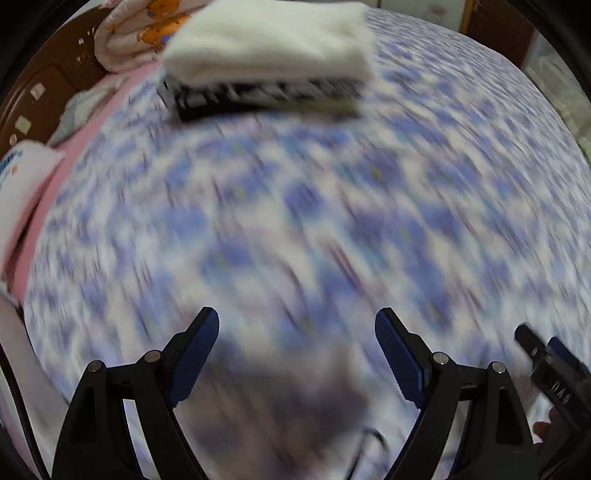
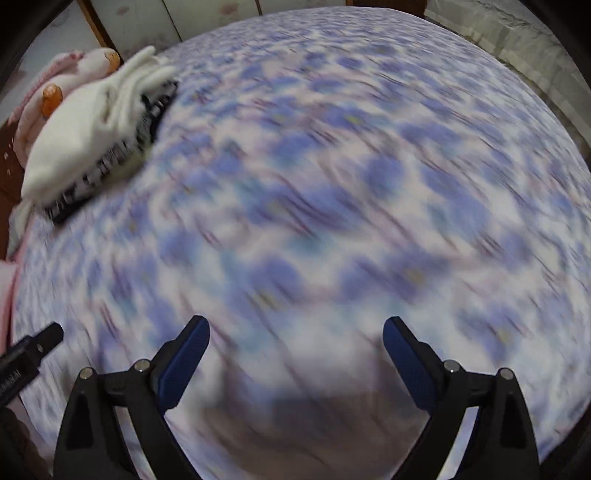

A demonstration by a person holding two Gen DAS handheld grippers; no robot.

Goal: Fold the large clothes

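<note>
A folded white garment [image 1: 269, 40] lies on top of a folded black-and-white patterned one [image 1: 258, 98] at the far side of the bed; the pile also shows in the right wrist view [image 2: 85, 125] at the far left. My left gripper [image 1: 297, 332] is open and empty above the blue-and-white floral bedsheet [image 1: 332, 206]. My right gripper [image 2: 295, 339] is open and empty over the same sheet [image 2: 351, 184]. Both views are motion-blurred. The right gripper's tip shows at the left view's right edge [image 1: 546, 354], the left gripper's tip at the right view's left edge [image 2: 33, 350].
A pink quilt with orange prints [image 1: 136, 33] is bunched at the headboard [image 1: 40, 92]. A pink sheet edge [image 1: 66, 162] runs along the bed's left side. A white pack [image 1: 22, 173] lies at the left edge. Wooden furniture [image 1: 498, 29] stands beyond the bed.
</note>
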